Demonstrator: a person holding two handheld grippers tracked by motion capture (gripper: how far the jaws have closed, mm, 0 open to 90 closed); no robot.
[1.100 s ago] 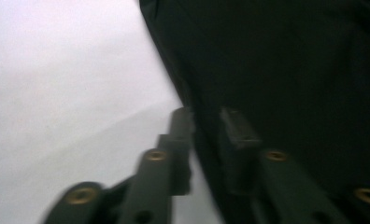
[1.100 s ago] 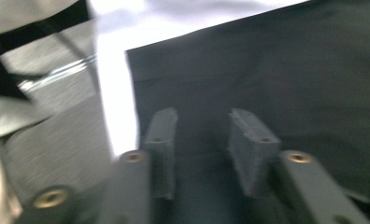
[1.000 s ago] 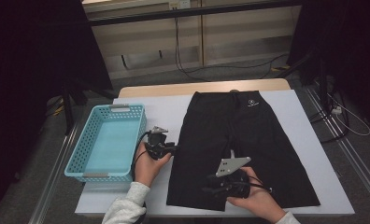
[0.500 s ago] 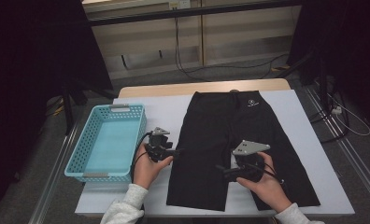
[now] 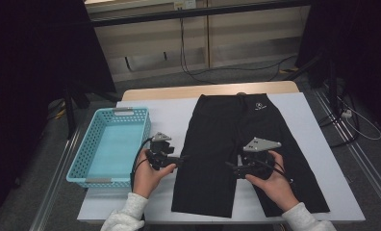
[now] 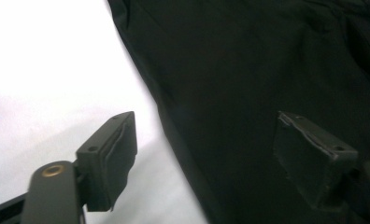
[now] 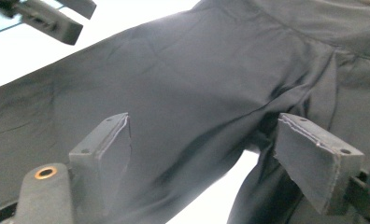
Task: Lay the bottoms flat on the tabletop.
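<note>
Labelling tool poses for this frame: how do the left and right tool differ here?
The left tool sits at the outer edge of the shorts, one pad over the white table cover; the right tool hangs over the shorts' middle, above the gap between the legs. The right tool bears a grey plate on top, larger than what tops the left. Shared: both have just been opening, stand wide, with nothing gripped.

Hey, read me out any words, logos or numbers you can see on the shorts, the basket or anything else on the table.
No text can be read.
Black shorts: a small white round mark with a tiny line under it at the waistband, too small to read.
Blue basket: no label visible.
</note>
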